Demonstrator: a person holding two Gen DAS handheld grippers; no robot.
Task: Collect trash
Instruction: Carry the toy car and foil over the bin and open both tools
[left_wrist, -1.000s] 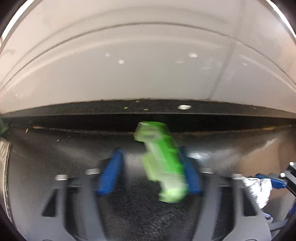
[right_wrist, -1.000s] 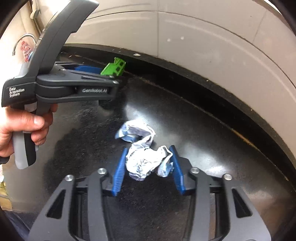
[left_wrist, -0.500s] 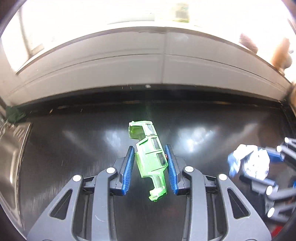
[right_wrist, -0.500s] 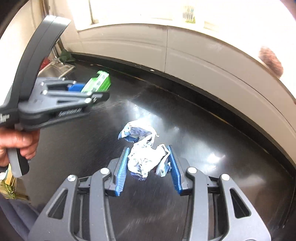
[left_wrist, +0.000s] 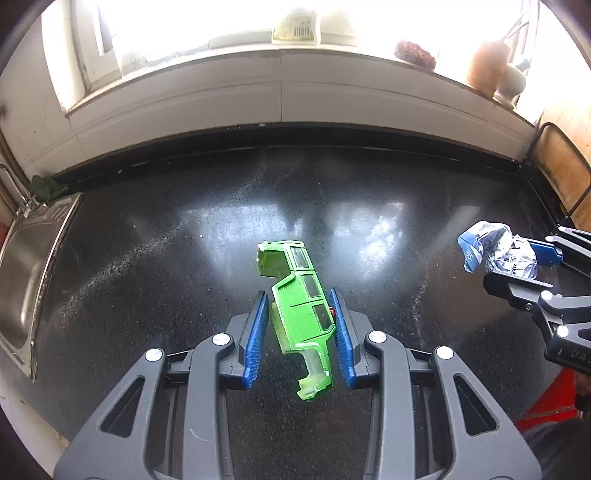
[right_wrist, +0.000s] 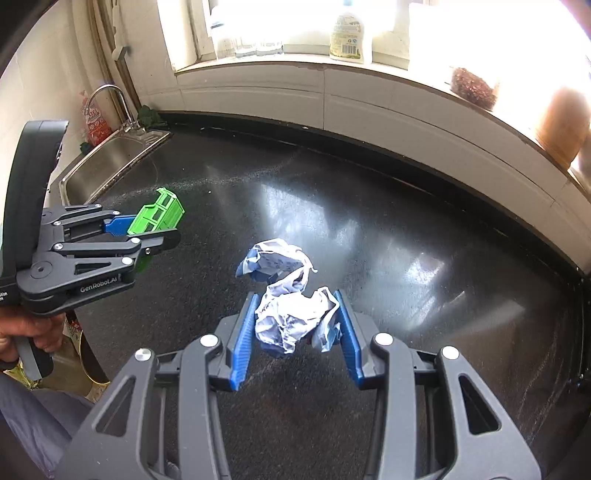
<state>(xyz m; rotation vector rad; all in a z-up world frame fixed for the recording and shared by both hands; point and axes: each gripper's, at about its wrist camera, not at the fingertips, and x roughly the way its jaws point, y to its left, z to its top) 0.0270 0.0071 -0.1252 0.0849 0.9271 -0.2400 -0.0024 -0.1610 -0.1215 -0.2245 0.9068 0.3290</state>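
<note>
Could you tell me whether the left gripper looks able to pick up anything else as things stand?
Probably not: the left gripper is already shut on the green toy car shell, so its jaws are taken.

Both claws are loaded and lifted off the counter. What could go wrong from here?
The green toy car shell sits skewed in the left claw, gripped mid-body, so it could pivot or slip. The crumpled wrapper in the right claw has a loose upper part outside the pads that could snag.
</note>
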